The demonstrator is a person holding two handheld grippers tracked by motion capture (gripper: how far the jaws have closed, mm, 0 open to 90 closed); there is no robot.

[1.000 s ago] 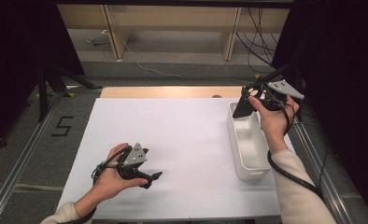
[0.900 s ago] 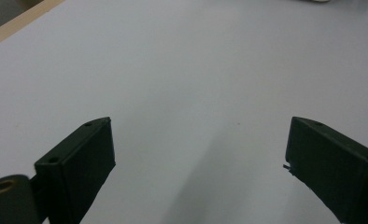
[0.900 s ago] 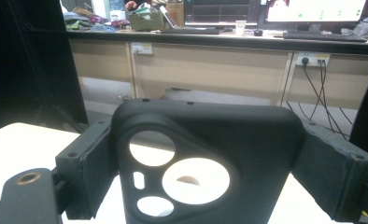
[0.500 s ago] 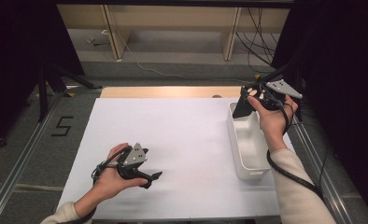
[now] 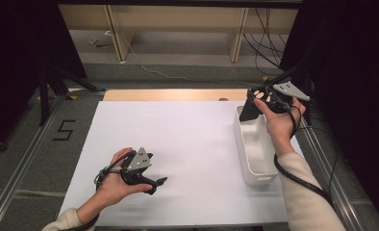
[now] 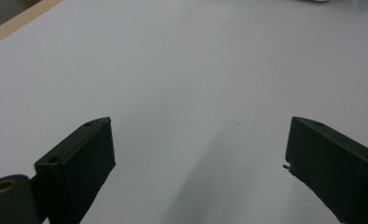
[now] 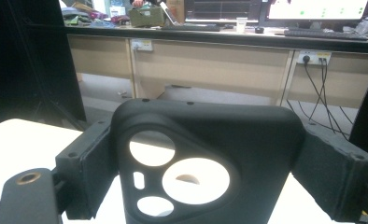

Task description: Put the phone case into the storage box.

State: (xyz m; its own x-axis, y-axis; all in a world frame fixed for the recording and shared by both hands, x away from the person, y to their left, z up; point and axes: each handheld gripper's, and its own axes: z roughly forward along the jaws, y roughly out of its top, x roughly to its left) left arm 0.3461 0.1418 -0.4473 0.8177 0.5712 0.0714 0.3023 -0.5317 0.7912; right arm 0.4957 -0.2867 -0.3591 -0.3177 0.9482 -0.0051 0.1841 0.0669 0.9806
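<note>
Grey floor [image 5: 144,72] showing beyond white table [image 5: 187,130], beige cabinets [image 5: 173,19] standing behind, cables [image 5: 269,33] hanging right, "5" mark [image 5: 63,130] lying left.

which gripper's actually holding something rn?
The right gripper, over the far end of the white bin: its jaws are shut on a black phone case. The left gripper sits open over the table.

Lab/office: monitors [image 7: 320,8] + keyboard [image 7: 330,33] on long desk [image 7: 219,37], wall sockets [image 7: 315,57], loose cables [image 5: 262,29], black curtains [image 5: 14,57]
</note>
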